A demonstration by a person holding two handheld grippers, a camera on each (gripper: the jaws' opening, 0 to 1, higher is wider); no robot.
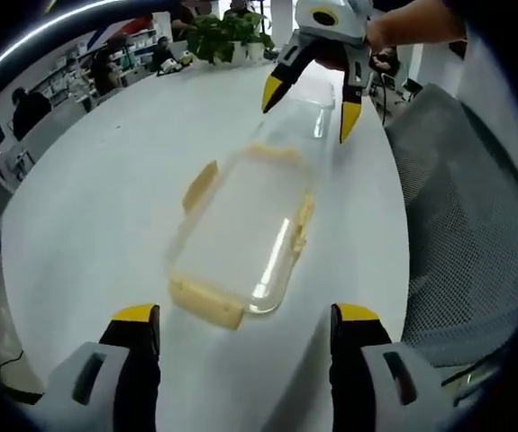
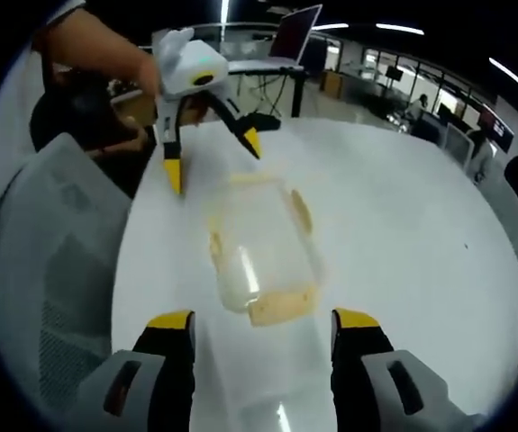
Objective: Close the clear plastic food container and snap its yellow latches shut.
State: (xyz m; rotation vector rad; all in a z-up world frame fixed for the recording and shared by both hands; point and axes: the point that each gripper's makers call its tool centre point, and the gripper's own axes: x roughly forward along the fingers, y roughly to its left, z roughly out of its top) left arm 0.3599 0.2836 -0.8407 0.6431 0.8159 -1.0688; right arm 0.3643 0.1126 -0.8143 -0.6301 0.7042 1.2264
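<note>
Left gripper sat nearest in left gripper view, jaws spread wide w/ yellow tips apart, nothing between them & touching nothing. Just beyond, the clear container lay flat on the white table, lid on top, yellow latches sticking out at near end & sides; whether any latch was snapped down couldn't be told. Far end of container was hard to make out, clear plastic blending w/ table glare. Past it, right gripper hung over that far end, jaws open wide, empty, tips just above or beside the plastic; contact unclear. A grey mesh chair stood beside the table edge; plants further back.

In right gripper view, right gripper was open wide, holding nothing, container just ahead, then left gripper beyond w/ jaws apart, a hand on it, cut off by the rim.
</note>
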